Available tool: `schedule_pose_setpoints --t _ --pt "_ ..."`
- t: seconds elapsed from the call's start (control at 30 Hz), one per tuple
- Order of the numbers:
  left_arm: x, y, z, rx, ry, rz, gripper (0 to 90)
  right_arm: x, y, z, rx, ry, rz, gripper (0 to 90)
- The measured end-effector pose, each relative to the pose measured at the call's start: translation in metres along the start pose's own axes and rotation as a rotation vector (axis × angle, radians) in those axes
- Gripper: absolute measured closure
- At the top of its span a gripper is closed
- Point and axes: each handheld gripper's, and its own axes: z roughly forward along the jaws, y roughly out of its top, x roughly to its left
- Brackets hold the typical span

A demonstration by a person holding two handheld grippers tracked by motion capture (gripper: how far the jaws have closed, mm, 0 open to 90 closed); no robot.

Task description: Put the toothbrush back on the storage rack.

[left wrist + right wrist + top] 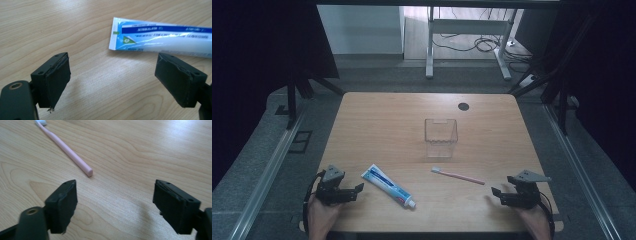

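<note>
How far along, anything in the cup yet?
Nothing done: the clear cup stands empty. Toothpaste tube and pink toothbrush lie flat on the table. Left gripper and right gripper are open, holding nothing. Both items are left.

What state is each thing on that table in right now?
Toothpaste tube: lying flat, cap on, untouched.
Toothbrush: lying flat, untouched.
Clear container: upright, open-topped, looks empty.
Left tongs: open, holding nothing.
Right tongs: open, holding nothing.
</note>
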Motion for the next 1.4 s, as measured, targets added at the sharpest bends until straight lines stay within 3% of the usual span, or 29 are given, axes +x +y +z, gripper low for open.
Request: schedule_pose_setpoints --t 0.13,0.23,0.33,0.57,0.73,1.0,1.4 --pt "0.0 -0.001 0.002 0.001 0.003 0.002 12.8 0.0 -0.001 0.002 0.006 0.008 -0.016 15.0" --pt "-0.003 0.0 0.002 -0.019 -0.023 0.008 12.8 0.003 -0.001 0.005 0.011 0.021 -0.033 13.3" --pt "-0.002 -0.002 0.003 -0.006 -0.025 0.014 12.9 0.005 0.0 0.005 0.015 0.022 -0.055 13.0" --pt "-0.001 -0.003 0.002 -0.016 -0.022 0.024 13.0 0.005 -0.001 0.006 0.029 0.044 -0.058 12.4" --pt "-0.003 -0.003 0.002 -0.022 -0.025 0.037 13.1 0.006 0.001 0.004 0.004 0.052 -0.058 10.4" --pt "-0.007 -0.002 0.006 -0.009 -0.03 0.061 13.1 0.007 0.004 0.004 0.008 0.062 -0.066 11.6" --pt "-0.006 -0.003 0.006 -0.007 -0.033 0.056 13.1 0.013 0.013 0.005 0.017 0.082 -0.082 8.9"
